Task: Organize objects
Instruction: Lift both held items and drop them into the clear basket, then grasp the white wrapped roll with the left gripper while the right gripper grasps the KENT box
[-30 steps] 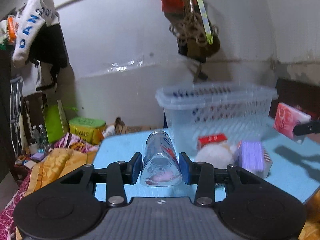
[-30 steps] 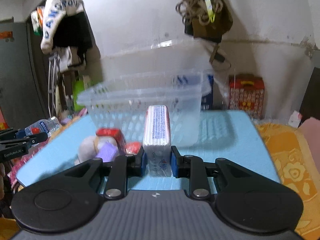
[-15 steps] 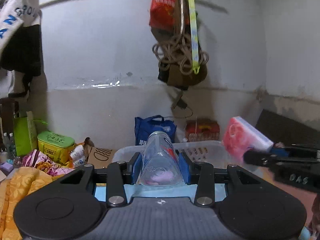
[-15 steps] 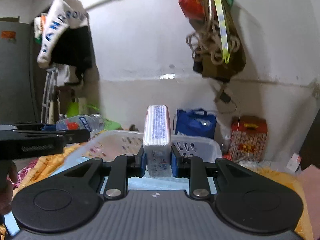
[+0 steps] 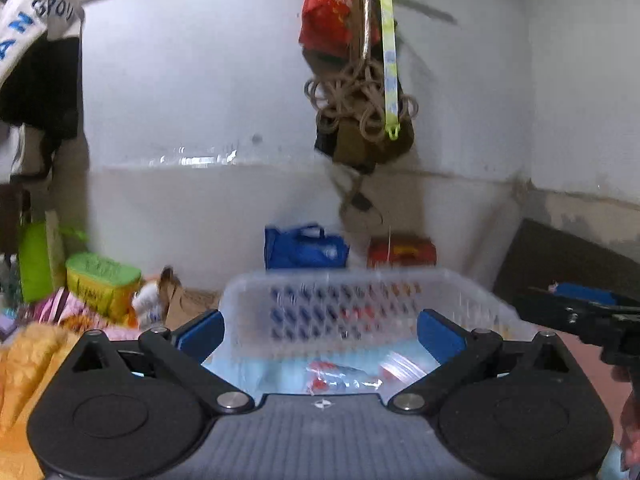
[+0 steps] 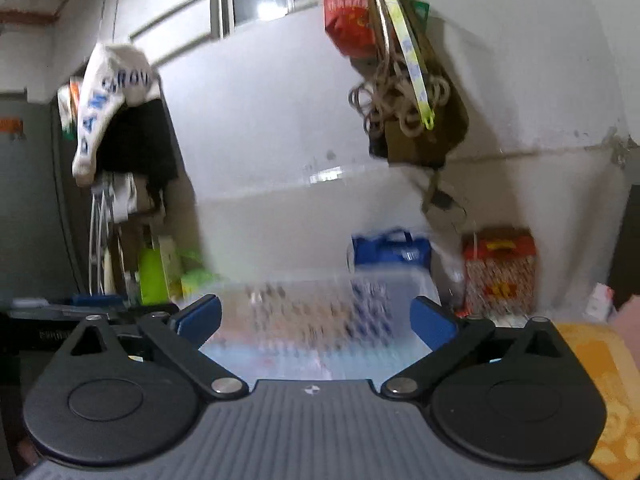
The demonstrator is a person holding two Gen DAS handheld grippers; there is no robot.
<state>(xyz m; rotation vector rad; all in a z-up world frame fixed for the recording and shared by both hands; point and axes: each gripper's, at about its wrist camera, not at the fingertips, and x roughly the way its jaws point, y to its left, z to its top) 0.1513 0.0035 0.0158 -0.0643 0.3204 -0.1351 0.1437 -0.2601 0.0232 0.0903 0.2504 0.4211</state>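
The basket (image 5: 360, 300) is set directly ahead of the left claw (image 5: 320, 332), with a packet (image 5: 340, 374) lying inside it. Behind the basket, a bag (image 5: 304, 246) is placed at the wall, a box (image 5: 402, 252) to its right. The right claw (image 5: 576, 314) is seen right of the basket.

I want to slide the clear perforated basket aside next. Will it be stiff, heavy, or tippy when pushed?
The basket looks like thin perforated plastic, so probably light with slightly flexing walls. It sits wide and low, so tipping seems unlikely. A few packets lie inside; they may shift.
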